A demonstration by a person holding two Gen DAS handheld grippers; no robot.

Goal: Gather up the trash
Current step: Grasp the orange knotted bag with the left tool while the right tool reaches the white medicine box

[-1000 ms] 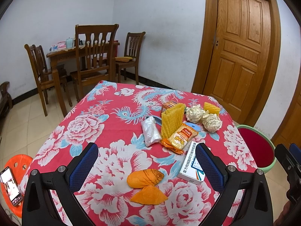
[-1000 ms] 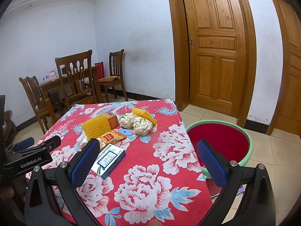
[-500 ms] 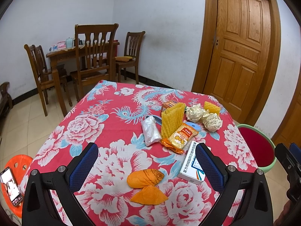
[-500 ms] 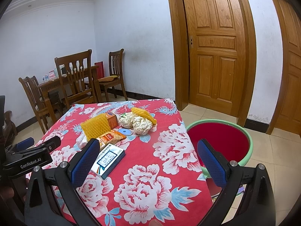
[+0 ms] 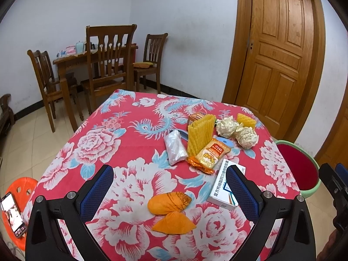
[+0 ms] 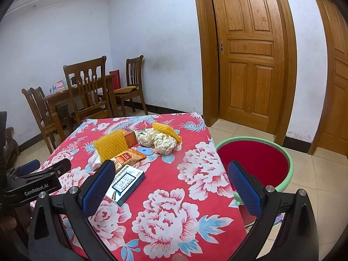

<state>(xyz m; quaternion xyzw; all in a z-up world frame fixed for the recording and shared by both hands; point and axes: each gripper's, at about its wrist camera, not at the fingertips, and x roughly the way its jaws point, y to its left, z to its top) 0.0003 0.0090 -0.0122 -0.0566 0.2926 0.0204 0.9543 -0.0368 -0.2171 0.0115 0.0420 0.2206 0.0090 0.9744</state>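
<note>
Trash lies on a red flowered tablecloth (image 5: 121, 134). Two pieces of orange peel (image 5: 169, 200) sit nearest my left gripper (image 5: 169, 187), which hangs open above them. Beyond are a white medicine box (image 5: 224, 187), an orange snack packet (image 5: 208, 155), a clear plastic bag (image 5: 175, 148), yellow foam netting (image 5: 201, 130) and two crumpled paper balls (image 5: 246, 137). My right gripper (image 6: 171, 184) is open over the table's near right part, with the white medicine box (image 6: 126, 182) by its left finger. A green-rimmed red basin (image 6: 256, 161) stands on the floor right of the table.
A wooden dining table with chairs (image 5: 104, 65) stands at the back left. A closed wooden door (image 5: 276, 50) is behind the table. An orange stool (image 5: 19, 187) with a phone (image 5: 12, 213) on it sits at the lower left. The left gripper's body (image 6: 32, 184) shows left in the right wrist view.
</note>
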